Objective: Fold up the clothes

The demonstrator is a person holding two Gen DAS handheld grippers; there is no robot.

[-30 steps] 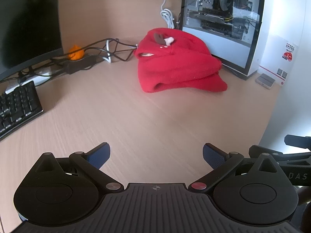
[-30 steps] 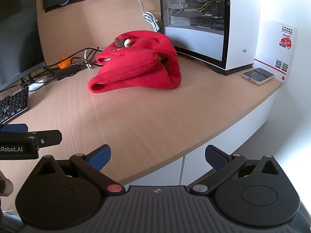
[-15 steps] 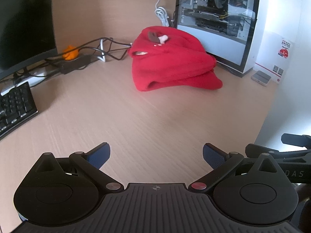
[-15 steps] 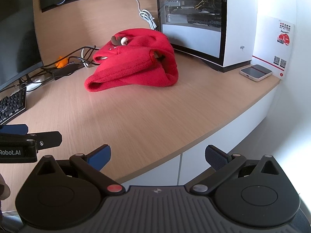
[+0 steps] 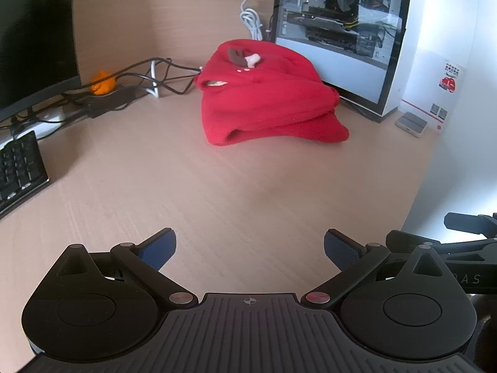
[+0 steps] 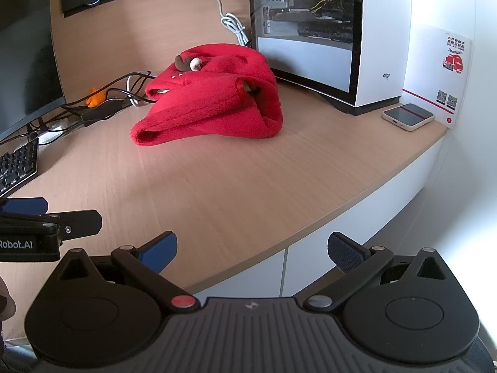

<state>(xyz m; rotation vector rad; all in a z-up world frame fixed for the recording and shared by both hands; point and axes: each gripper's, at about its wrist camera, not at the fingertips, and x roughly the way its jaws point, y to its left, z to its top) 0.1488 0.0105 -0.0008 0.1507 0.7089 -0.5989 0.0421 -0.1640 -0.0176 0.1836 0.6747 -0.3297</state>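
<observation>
Red fleece garment (image 5: 267,99) sits bundled on the tabletop (image 5: 217,192) beside the computer case (image 6: 329,31); soft, light, floppy, best pinched at its hem. Both grippers (image 5: 250,248) (image 6: 252,250) hang spread, empty.

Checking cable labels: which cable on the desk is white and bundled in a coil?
The white coiled power cable hanging from the wall socket beside the glass-sided white computer case. The black cables lie loose on the wooden desk.
</observation>
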